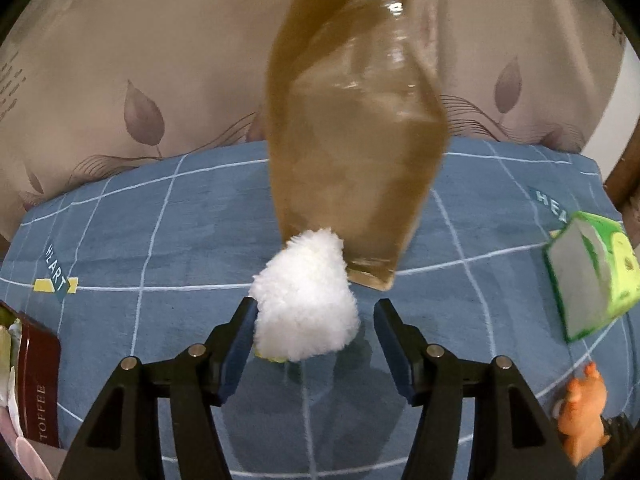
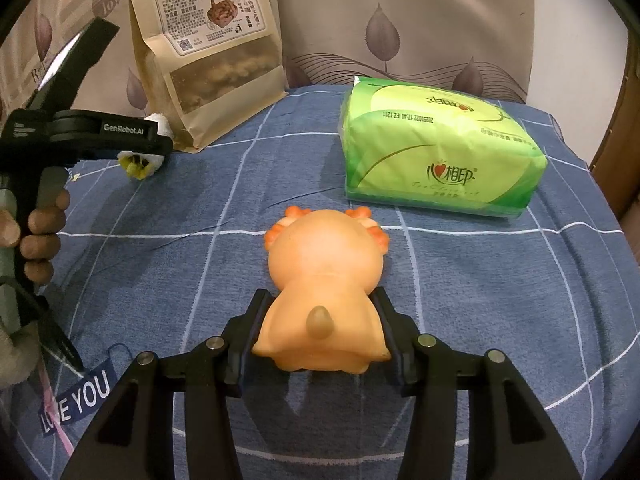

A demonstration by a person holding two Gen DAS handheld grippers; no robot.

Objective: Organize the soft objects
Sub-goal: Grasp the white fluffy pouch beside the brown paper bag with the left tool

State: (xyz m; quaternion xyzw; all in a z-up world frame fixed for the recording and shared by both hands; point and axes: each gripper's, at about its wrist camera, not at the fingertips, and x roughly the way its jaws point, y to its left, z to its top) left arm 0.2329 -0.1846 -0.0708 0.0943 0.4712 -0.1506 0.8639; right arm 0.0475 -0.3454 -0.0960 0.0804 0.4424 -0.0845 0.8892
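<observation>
Left tool spread at the fluffy toy, right tool grasping the orange toy

The left tool (image 1: 316,316), released, has the white fluffy toy (image 1: 306,298) touching its 9 o'clock finger; center it before clenching, and stay clear of the brown snack bag (image 1: 352,128) at 12 o'clock. The right tool (image 2: 320,320) is clenched around the orange toy (image 2: 324,284).

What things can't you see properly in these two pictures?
- White fluffy toy: in the left wrist view only its fuzzy back shows; in the right wrist view the left hand-held gripper covers most of it.
- Snack bag: blurred in the left wrist view, its top cut off by the edge.
- Orange toy: faces away in the right wrist view, face hidden.
- Toffee box: cut off at the left edge.
</observation>
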